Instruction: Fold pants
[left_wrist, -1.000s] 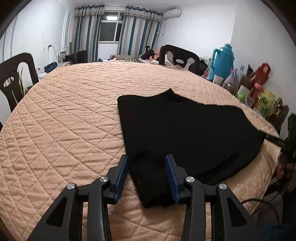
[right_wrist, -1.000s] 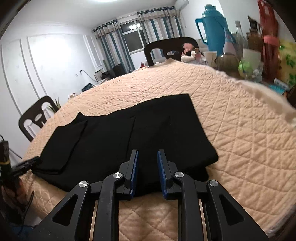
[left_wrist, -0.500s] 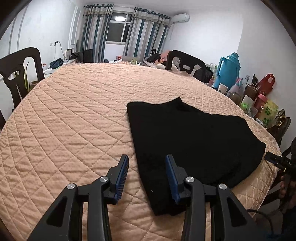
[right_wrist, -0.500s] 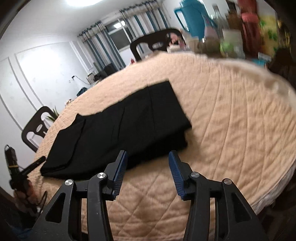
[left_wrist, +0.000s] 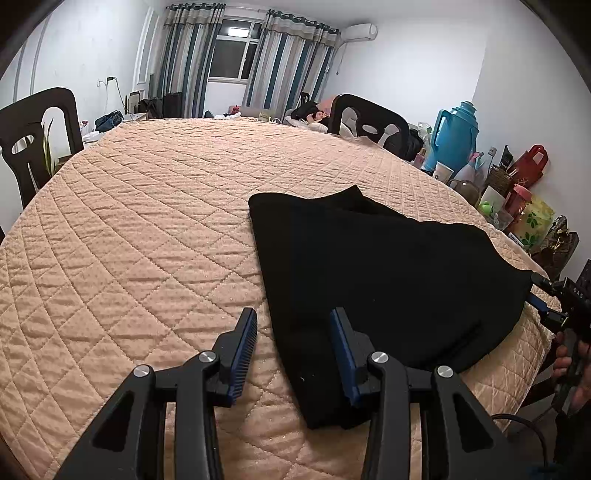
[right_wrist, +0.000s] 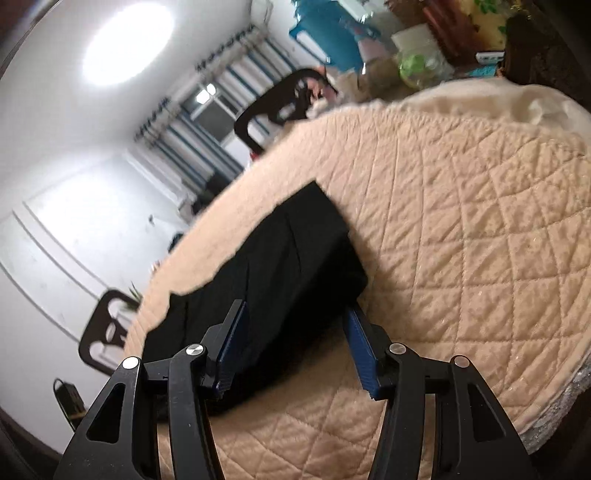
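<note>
On the quilted table (left_wrist: 129, 229), black pants (left_wrist: 369, 266) now released, right claw (right_wrist: 291, 321) newly spread; left claw (left_wrist: 291, 332) still parted, empty.

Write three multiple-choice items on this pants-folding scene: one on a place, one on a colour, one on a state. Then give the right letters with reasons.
1. Where do the pants lie?
A. On the quilted cover
B. Over a chair back
C. On the floor

2. What colour is the big flask at the table's far side?
A. Red
B. Blue
C. White

3. How does the right hand-held gripper stand?
A. Clamped on the pants
B. Shut on nothing
C. Open, gripping nothing

Answers:
1. A: the black pants rest flat, folded, on the peach quilted cover.
2. B: the flask is teal blue, standing among bags and cups.
3. C: its jaws have just been opening and stand wide apart; the pants' corner shows between them, but the pads press on nothing.
</note>
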